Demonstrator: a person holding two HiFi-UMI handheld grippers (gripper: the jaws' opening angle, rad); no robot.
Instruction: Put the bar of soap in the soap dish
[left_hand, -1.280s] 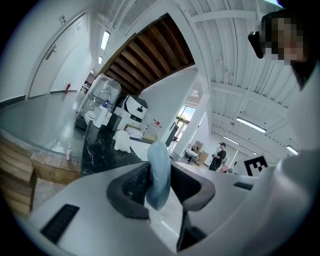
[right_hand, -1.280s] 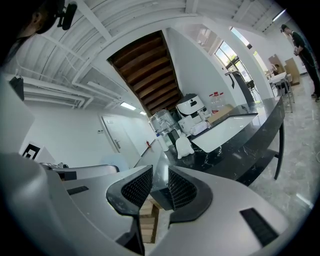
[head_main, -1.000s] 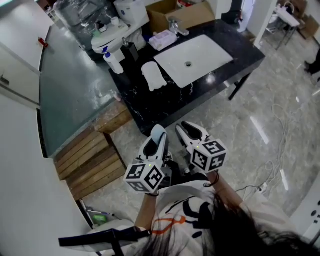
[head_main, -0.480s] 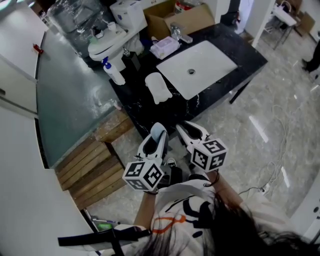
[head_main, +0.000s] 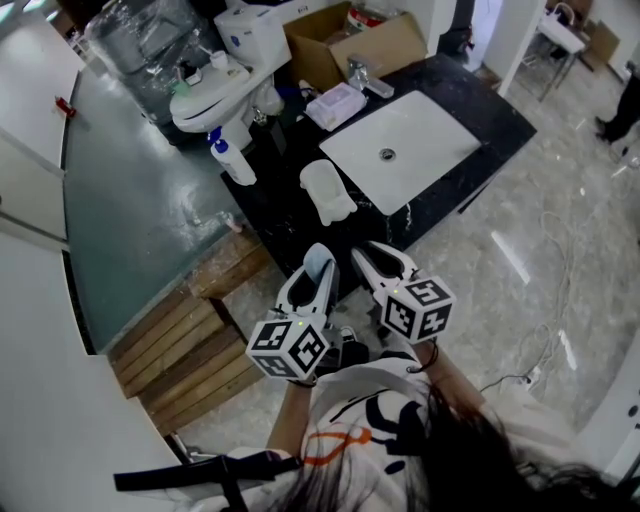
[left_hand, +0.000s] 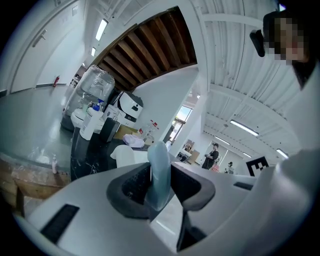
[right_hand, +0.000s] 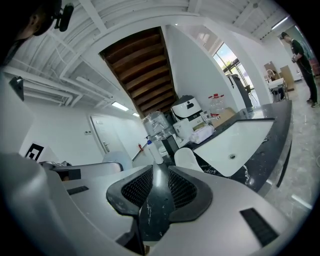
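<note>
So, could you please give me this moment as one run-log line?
phase: carry | left tongs: shut on soap bar | right tongs: shut, empty | soap dish: on counter beside sink

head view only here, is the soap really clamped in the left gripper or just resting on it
observer: Clamped. The left gripper view shows the pale blue bar of soap standing on edge between the pads of the left gripper, both pressing on it.
operator: and the right one, anything in it
observer: Nothing. In its own view the right gripper has its jaws together, with only the black counter seen past them.
operator: anybody out front
observer: The left gripper view shows a person standing far off in the room beyond the counter.
</note>
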